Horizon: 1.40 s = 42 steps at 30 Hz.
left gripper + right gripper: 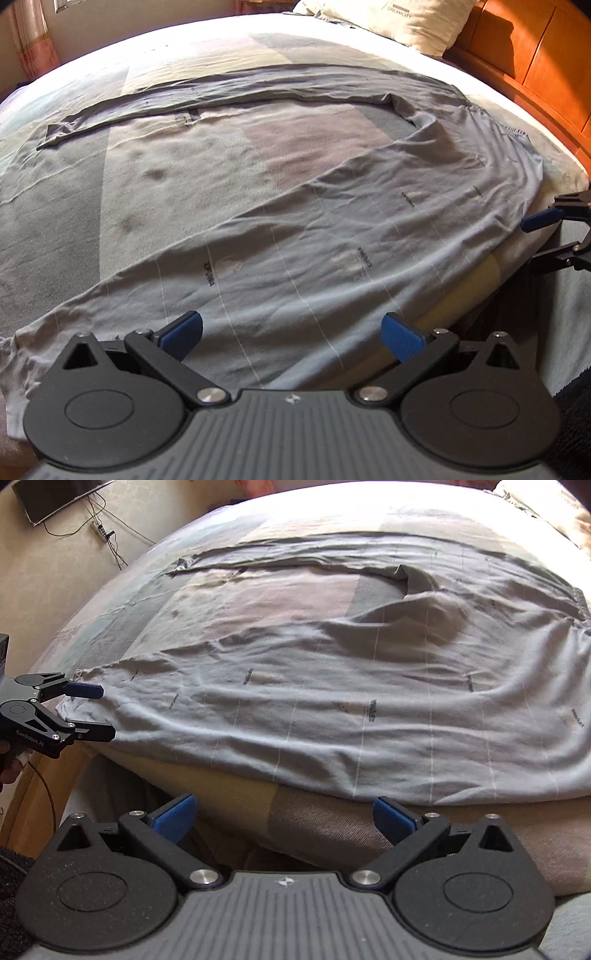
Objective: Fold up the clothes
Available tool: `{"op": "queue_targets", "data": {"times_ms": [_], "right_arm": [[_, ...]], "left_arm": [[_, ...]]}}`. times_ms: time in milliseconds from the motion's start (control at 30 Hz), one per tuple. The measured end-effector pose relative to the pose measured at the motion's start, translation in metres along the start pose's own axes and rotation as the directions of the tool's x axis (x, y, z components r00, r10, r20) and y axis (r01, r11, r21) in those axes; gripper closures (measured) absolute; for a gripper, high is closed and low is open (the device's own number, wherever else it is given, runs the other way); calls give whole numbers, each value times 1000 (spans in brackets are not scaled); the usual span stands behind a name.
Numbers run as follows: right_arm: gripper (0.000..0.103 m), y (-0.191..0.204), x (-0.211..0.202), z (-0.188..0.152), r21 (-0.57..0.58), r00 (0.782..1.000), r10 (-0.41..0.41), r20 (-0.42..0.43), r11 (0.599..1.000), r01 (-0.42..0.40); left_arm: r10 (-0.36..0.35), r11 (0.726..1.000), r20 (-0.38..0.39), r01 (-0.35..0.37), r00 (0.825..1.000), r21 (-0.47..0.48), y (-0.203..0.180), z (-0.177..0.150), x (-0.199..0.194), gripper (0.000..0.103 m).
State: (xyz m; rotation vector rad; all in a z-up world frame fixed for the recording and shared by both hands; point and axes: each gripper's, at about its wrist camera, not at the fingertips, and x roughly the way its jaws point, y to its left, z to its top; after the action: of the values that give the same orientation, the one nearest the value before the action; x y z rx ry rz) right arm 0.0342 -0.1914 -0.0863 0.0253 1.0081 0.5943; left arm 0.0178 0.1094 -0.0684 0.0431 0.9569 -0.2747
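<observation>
Left wrist view: grey pinstriped trousers point(295, 240) lie spread on the patchwork bedcover point(166, 177), the two legs splayed apart in a V, the far leg point(221, 96) stretching toward the left, the near leg running along the bed's front edge; a pillow point(399, 22) and an orange wooden headboard point(535, 62) sit beyond. Left gripper point(291, 332) hovers over the near leg, fingers spread wide, holding nothing. Right gripper point(535, 240) shows at the right edge, jaws parted, just beside the garment's waist end. Right wrist view: right gripper point(282, 818) is splayed and empty, below the cloth's overhanging hem; left gripper point(94, 712) gapes at the near leg's cuff. Status, judged: garment laid out flat, no fold made; all folding remains.
</observation>
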Motion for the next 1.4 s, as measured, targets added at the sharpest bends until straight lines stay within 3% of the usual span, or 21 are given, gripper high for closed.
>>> {"op": "queue_targets", "data": {"times_ms": [100, 200, 300, 367, 467, 567, 667, 733, 833, 1000, 1200, 1333, 1400], "right_arm": [[0, -4, -2, 26, -34, 993, -66, 100, 997, 70], [0, -15, 15, 57, -63, 972, -169, 165, 981, 181], [0, -28, 37, 83, -59, 970, -162, 180, 983, 175], [0, -33, 53, 97, -67, 968, -150, 201, 984, 167], [0, -42, 87, 111, -26, 985, -104, 140, 994, 108], [0, -41, 98, 120, -54, 975, -132, 179, 988, 144], [0, -40, 88, 133, -22, 980, -130, 151, 991, 135], [0, -35, 72, 130, -30, 977, -114, 182, 992, 122], [0, -31, 63, 125, -51, 976, -102, 191, 992, 113], [0, -43, 90, 116, -11, 987, -118, 106, 993, 120], [0, -21, 98, 126, -52, 973, -203, 108, 976, 210], [0, -12, 62, 108, -74, 974, -188, 125, 977, 198], [0, -17, 42, 86, -65, 962, -239, 134, 966, 249]], "left_arm": [[-41, 999, 24, 41, 999, -5, -7, 26, 9, 1], [-24, 999, 18, 24, 1000, 22, -19, 40, 26, 1], [-25, 1000, -7, 25, 1000, -4, -22, 37, 45, 1], [11, 1000, -34, -12, 999, -27, -16, 29, 54, 1], [53, 998, -14, -54, 998, -28, -1, 19, 52, 1], [135, 988, -12, -135, 991, -74, 18, 28, 45, 1], [101, 986, 18, -98, 995, -133, 38, 37, 33, 1], [81, 987, 24, -77, 996, -140, 44, 35, 34, 1], [127, 982, -23, -129, 992, -135, 51, 25, 51, 1], [148, 985, -17, -149, 989, -81, 46, 29, 41, 1], [226, 973, -8, -225, 974, 51, 34, 37, 15, 1], [261, 953, 18, -261, 965, 152, 15, 32, 4, 1], [255, 951, 18, -254, 967, 175, 6, 30, 4, 1]]}}
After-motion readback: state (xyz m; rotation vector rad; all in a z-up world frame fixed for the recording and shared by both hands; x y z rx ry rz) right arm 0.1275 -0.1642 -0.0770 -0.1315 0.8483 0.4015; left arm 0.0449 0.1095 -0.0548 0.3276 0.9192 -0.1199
